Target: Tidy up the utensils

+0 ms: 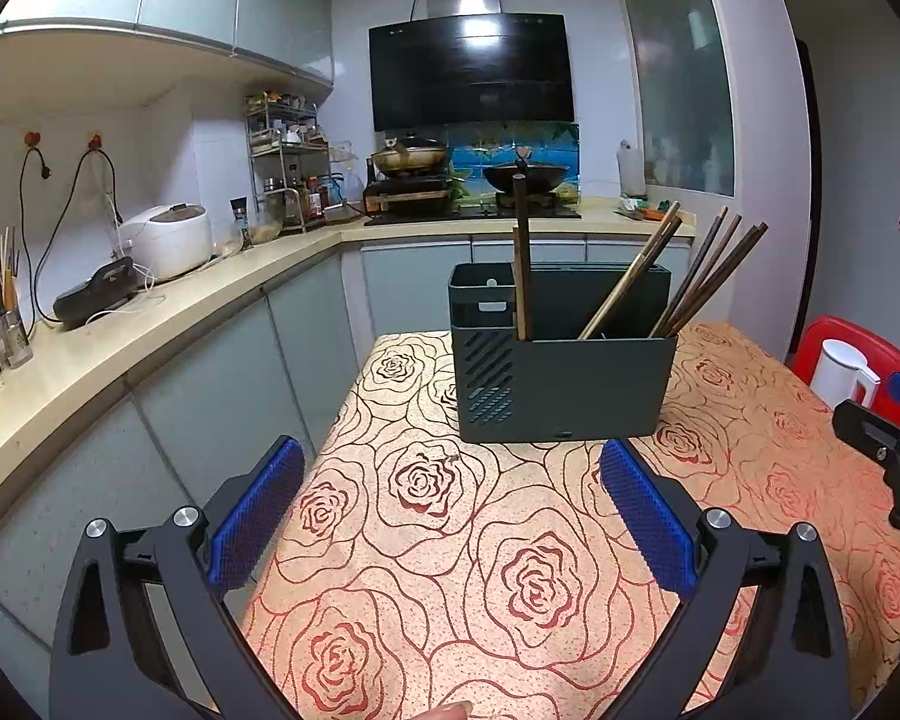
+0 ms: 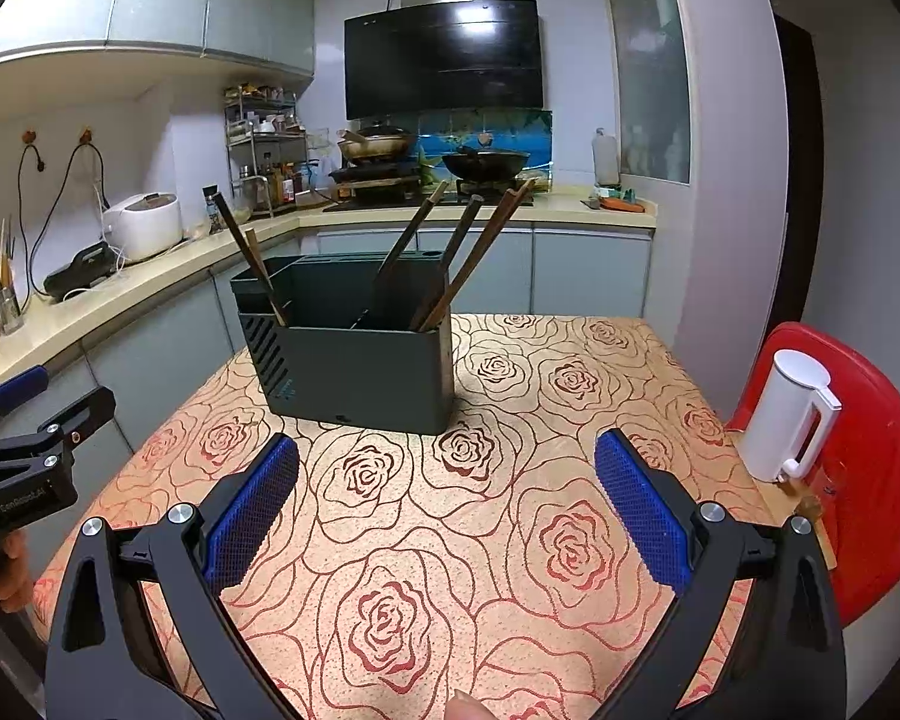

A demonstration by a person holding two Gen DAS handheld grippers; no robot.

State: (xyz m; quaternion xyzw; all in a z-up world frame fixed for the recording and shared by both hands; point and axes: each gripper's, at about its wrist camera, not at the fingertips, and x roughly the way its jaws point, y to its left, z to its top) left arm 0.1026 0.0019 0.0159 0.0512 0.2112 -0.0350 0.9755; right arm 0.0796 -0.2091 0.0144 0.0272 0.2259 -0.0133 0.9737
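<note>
**Both grippers empty, holder ahead on worktop**

Left gripper [image 1: 453, 516] hangs spread wide over the rose-patterned worktop [image 1: 450, 600], nothing between its blue pads [image 1: 258, 516]. Right gripper [image 2: 447, 513] same: released, empty, low over the cloth, well short of the holder. Each gripper shows at the edge of the other's view, so they sit side by side.

Dark green utensil holder [image 2: 354, 360] stands upright near the far middle of the worktop. Chopsticks [image 2: 468, 252] already stand in it, scattered: a pair leaning at the left end [image 1: 521, 258], others fanned out to the right [image 1: 708, 276]. No loose utensils visible on the cloth.

Risks, as a guess: the sticks are thin and lean at different angles, so a wide closing grab may pinch several or slip off one. Pulling sideways could tip the light holder. White kettle [image 2: 789, 414] on the red stool [image 2: 870, 450] sits near the right gripper; a wide swing could knock it.
</note>
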